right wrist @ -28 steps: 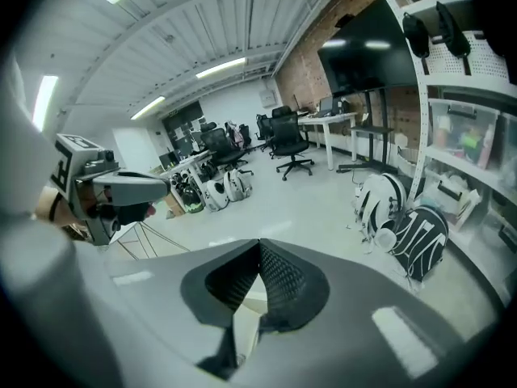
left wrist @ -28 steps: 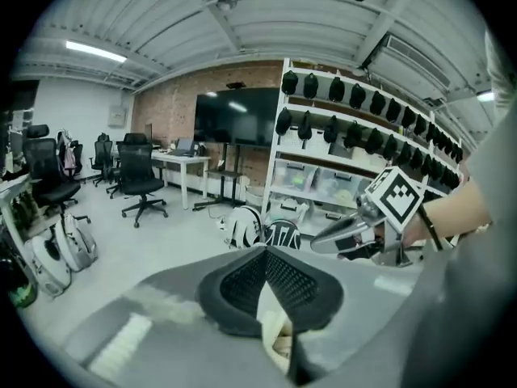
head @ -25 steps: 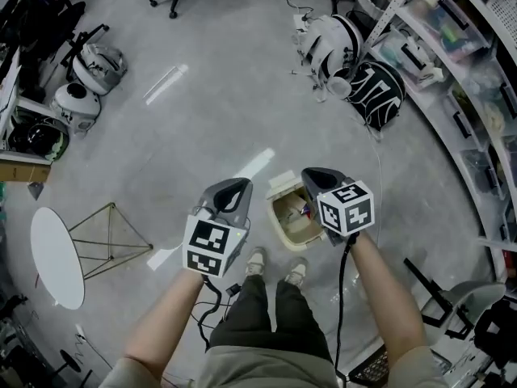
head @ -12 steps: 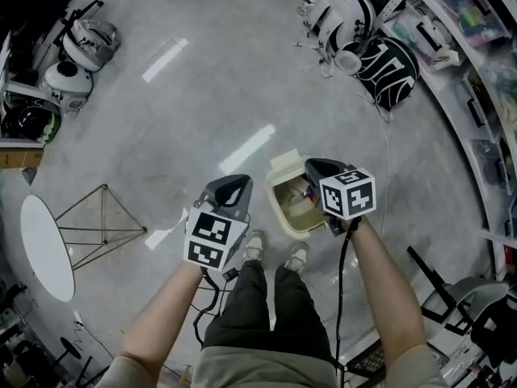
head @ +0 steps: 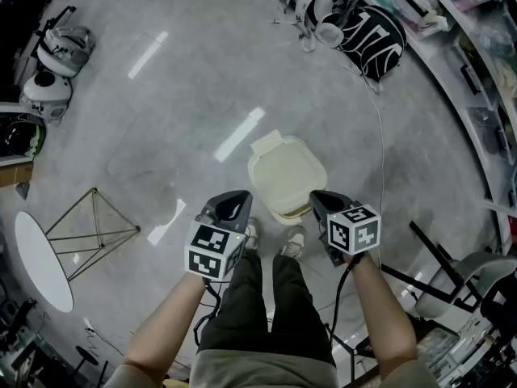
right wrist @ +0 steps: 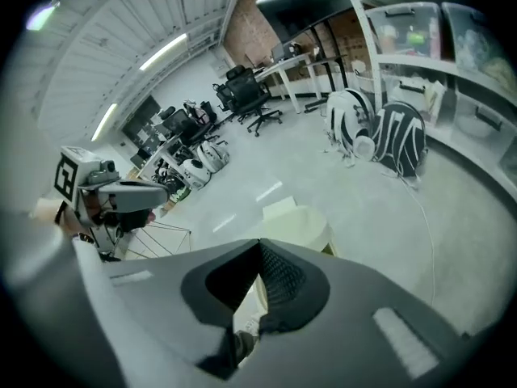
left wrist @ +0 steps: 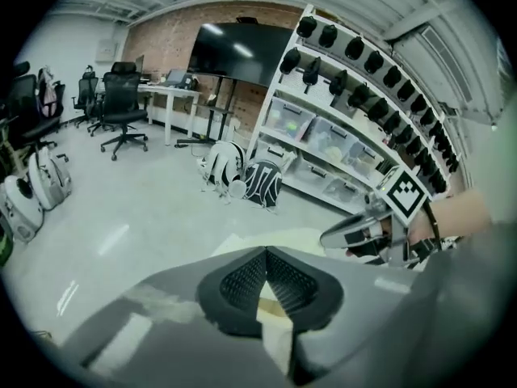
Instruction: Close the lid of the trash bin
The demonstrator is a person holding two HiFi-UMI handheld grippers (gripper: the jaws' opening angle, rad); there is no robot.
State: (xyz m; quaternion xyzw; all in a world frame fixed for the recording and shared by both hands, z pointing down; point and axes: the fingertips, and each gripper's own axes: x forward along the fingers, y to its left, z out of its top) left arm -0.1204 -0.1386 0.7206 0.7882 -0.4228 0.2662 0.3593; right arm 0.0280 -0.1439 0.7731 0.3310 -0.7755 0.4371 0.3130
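Head view: the trash bin stands on the floor with its lid down flat. It is just ahead of the person's shoes, between the left hand-held gripper and the right hand-held gripper. Left gripper view: the jaws meet at the tips and hold nothing. Right gripper view: the jaws are likewise closed and empty, with the bin beyond them.

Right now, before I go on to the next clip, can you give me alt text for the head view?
Seen from steeply above, a cream trash bin with its lid closed stands on the grey floor just ahead of the person's shoes. The left gripper and right gripper flank the bin's near edge.
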